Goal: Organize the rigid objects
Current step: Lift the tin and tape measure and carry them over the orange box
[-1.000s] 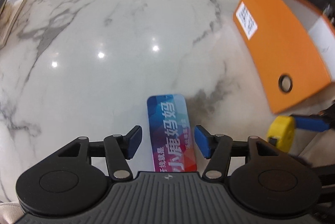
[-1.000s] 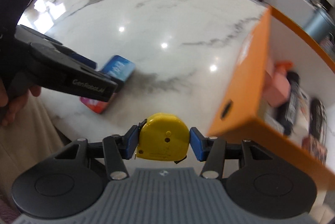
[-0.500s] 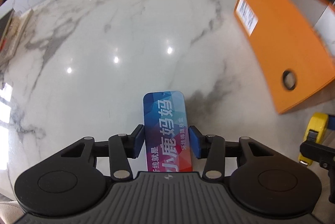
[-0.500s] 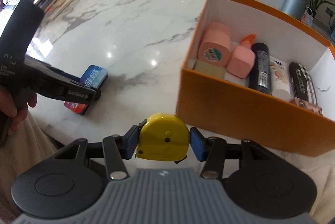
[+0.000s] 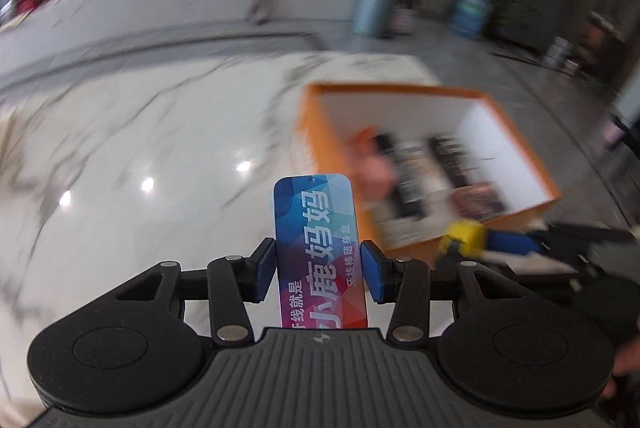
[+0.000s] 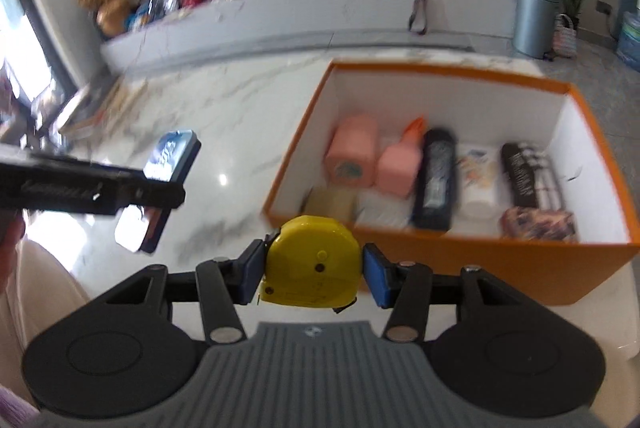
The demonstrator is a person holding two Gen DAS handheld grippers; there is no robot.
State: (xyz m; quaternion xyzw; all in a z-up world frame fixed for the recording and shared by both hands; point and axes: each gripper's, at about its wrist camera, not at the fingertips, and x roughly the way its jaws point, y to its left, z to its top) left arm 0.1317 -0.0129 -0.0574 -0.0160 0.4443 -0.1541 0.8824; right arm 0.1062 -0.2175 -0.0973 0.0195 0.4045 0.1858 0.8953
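Note:
My left gripper [image 5: 319, 270] is shut on a flat blue-and-red tin with white Chinese lettering [image 5: 316, 244] and holds it in the air above the marble table [image 5: 140, 148]. The tin also shows in the right wrist view [image 6: 168, 172]. My right gripper [image 6: 312, 274] is shut on a yellow tape measure [image 6: 310, 260], held just in front of the near wall of an open orange box [image 6: 460, 256]. The tape measure also shows in the left wrist view [image 5: 464, 236]. The box [image 5: 424, 92] lies ahead and to the right of the left gripper.
The box holds a pink roll [image 6: 354, 156], a pink bottle [image 6: 400, 164], a black tube [image 6: 436, 176], a white tube [image 6: 480, 184] and a dark case [image 6: 524, 176]. Books [image 6: 96, 108] lie at the table's far left. A grey bin [image 6: 534, 20] stands beyond on the floor.
My left gripper closed on the tin and lifted it off the table toward the box. My right gripper rose with the tape measure and now looks over the box's near wall.

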